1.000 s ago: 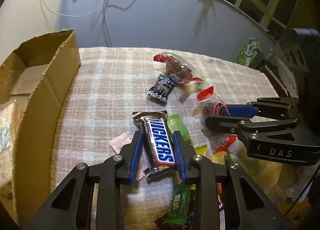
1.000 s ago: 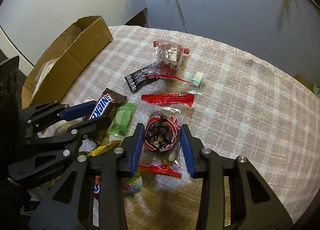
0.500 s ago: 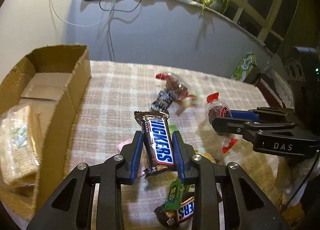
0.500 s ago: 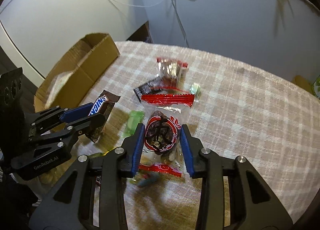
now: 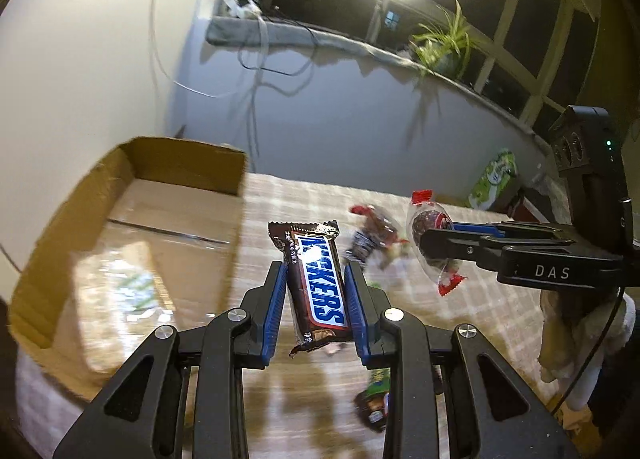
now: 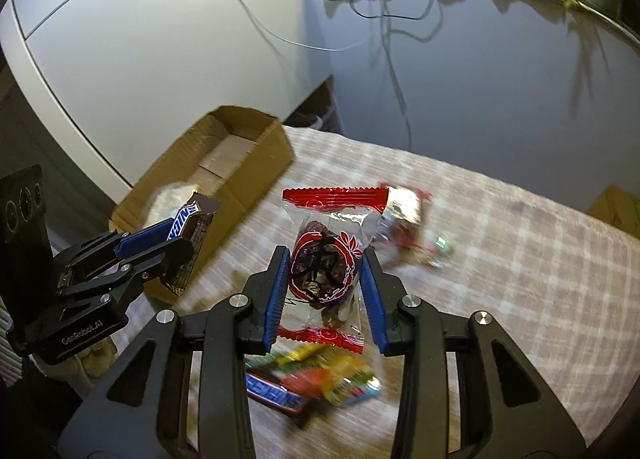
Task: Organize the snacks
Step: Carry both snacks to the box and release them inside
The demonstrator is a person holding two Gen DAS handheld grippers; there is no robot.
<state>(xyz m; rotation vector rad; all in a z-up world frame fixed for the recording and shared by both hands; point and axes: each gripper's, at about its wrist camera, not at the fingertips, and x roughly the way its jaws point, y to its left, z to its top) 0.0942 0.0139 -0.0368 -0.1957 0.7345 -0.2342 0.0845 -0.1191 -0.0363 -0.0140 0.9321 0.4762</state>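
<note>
My left gripper [image 5: 316, 283] is shut on a Snickers bar [image 5: 316, 283], held in the air beside the open cardboard box [image 5: 132, 227]. The same bar [image 6: 192, 219] shows in the right wrist view, hanging over the box's near corner [image 6: 240, 163]. My right gripper [image 6: 324, 279] is shut on a clear red-edged packet of dark dried fruit [image 6: 324, 271], lifted above the checked tablecloth [image 6: 520, 259]. That packet [image 5: 432, 231] appears at right in the left wrist view. A pale wrapped snack [image 5: 120, 287] lies inside the box.
Loose sweets stay on the cloth: a red-ended packet and a dark one [image 5: 372, 235], another Snickers and yellow-green wrappers [image 6: 312, 383], a small green candy [image 6: 442, 245]. A green bag [image 5: 494, 175], a wall with cables and a windowsill plant [image 5: 444, 43] lie behind.
Both grippers have risen off the cloth with their snacks. The left one carried the Snickers bar toward the box; the table's sweets now sit lower in both views.
</note>
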